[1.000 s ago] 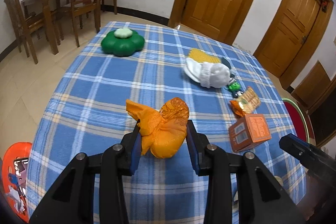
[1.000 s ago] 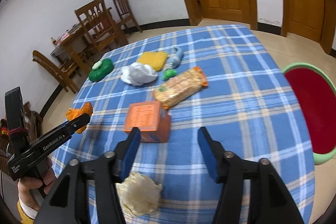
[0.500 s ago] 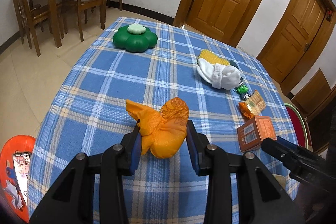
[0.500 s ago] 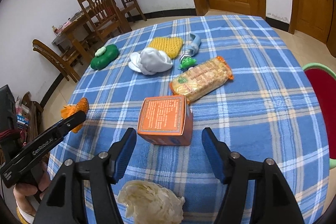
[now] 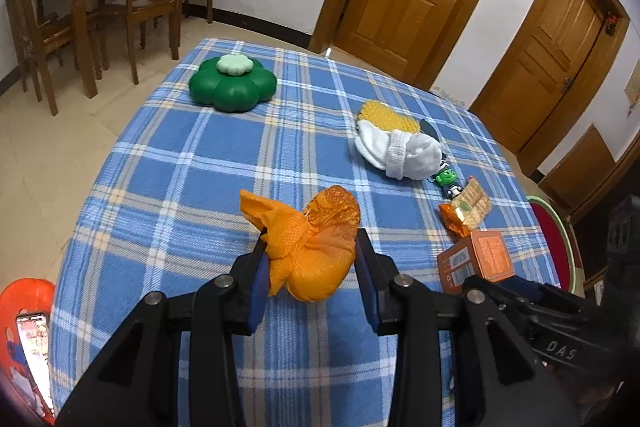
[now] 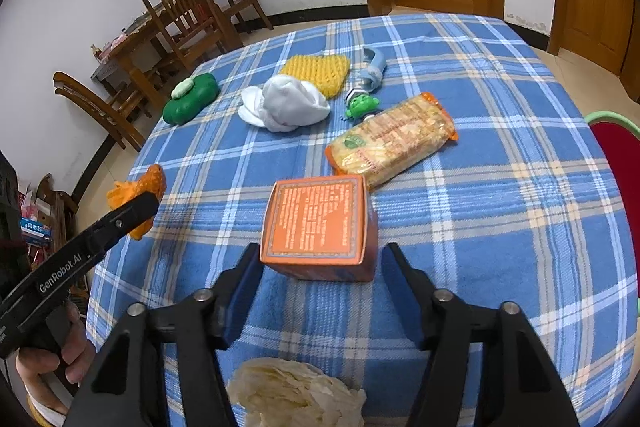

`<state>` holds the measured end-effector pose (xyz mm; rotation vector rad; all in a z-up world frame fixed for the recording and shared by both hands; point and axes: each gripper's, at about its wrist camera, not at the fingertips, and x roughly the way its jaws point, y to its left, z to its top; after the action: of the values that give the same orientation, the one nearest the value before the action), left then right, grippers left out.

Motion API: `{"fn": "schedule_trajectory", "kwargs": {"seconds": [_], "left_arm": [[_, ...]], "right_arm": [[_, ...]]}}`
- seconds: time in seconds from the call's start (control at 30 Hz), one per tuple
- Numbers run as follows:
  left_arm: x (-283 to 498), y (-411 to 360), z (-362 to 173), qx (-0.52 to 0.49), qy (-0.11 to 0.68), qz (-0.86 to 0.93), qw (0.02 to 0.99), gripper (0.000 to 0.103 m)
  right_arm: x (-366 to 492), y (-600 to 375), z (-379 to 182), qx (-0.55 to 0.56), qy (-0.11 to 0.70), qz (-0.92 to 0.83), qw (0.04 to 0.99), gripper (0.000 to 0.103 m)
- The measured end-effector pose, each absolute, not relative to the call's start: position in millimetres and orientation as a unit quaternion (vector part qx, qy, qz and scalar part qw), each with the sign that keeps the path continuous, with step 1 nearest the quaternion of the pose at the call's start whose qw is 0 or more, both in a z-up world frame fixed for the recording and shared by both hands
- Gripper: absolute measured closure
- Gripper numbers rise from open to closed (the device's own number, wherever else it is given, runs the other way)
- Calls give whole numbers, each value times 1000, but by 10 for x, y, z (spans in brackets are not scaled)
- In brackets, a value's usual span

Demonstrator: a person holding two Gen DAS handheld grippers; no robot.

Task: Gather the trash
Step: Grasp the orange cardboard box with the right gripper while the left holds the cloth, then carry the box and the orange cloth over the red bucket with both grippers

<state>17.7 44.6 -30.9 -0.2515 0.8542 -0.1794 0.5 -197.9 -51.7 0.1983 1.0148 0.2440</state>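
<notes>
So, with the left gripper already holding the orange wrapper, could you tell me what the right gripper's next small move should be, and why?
Probably ease the right gripper slightly forward so the pads bracket the orange box: its jaws are closing, yet the fingertips only flank the near corners and do not visibly press. The left gripper grips the orange wrapper.

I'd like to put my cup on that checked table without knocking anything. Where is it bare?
The near-left stretch of tablecloth, between the green flower-shaped box and the orange bag, is bare. So is the right side beyond the cracker packet. It is crowded around the white sock and orange carton.
</notes>
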Motion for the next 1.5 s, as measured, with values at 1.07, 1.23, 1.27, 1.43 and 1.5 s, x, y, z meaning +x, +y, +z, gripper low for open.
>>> {"fn": "schedule_trajectory", "kwargs": {"seconds": [1.07, 1.23, 1.27, 1.43, 1.5], "left_arm": [[372, -768, 150, -81, 429, -212, 874, 65], [404, -1125, 272, -57, 424, -236, 872, 65], [414, -1197, 291, -53, 424, -242, 871, 65], [461, -1554, 352, -32, 425, -267, 864, 65], [482, -1704, 372, -23, 424, -276, 862, 65]], "right_arm": [[-344, -3130, -32, 176, 386, 53, 904, 46], [-414, -3474, 25, 191, 372, 25, 908, 46], [-425, -3546, 35, 195, 370, 18, 908, 46], [-483, -3881, 43, 209, 361, -16, 909, 46], [-510, -3993, 45, 214, 359, -28, 908, 46]]}}
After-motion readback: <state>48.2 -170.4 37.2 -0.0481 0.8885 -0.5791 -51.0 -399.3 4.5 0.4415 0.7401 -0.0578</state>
